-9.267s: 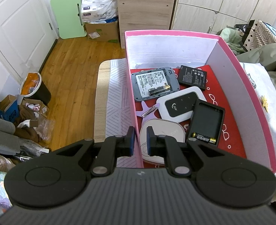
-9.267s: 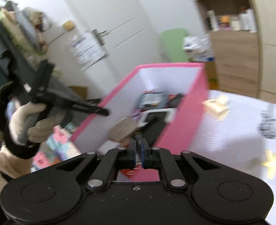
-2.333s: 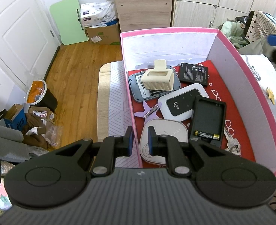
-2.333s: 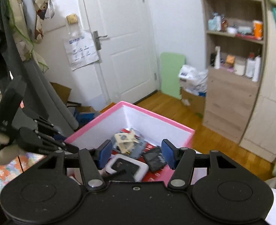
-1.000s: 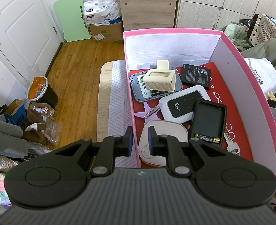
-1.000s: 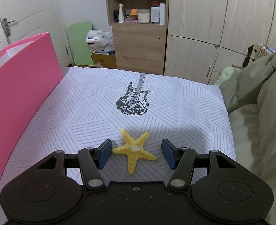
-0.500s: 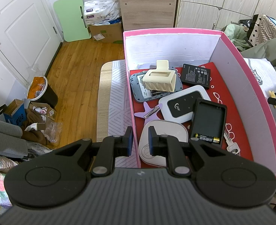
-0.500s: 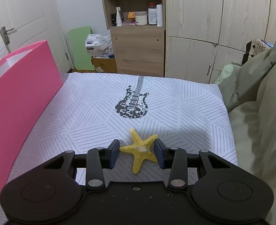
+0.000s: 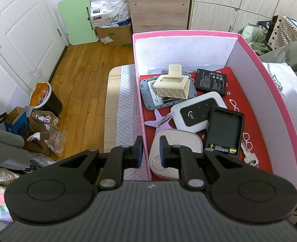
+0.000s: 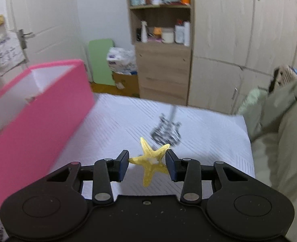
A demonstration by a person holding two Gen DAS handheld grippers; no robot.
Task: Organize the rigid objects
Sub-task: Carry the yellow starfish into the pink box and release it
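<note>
A yellow starfish (image 10: 151, 162) hung clear of the striped bed cover, pinched by two of its arms between the pads of the right tool (image 10: 146, 165), one arm pointing up and one down. To its left stood the pink box (image 9: 269, 92), open-topped, white inside with a red floor. In it lay a cream hair claw (image 9: 171, 86) on top of a grey device (image 9: 148, 98), a black battery (image 9: 211, 81), a white and black router (image 9: 196, 115), a black case (image 9: 225, 130) holding one small battery (image 9: 223, 148), a white rounded pad (image 9: 176, 141), a lilac starfish clip (image 9: 160, 119) and a key (image 9: 249, 155).
</note>
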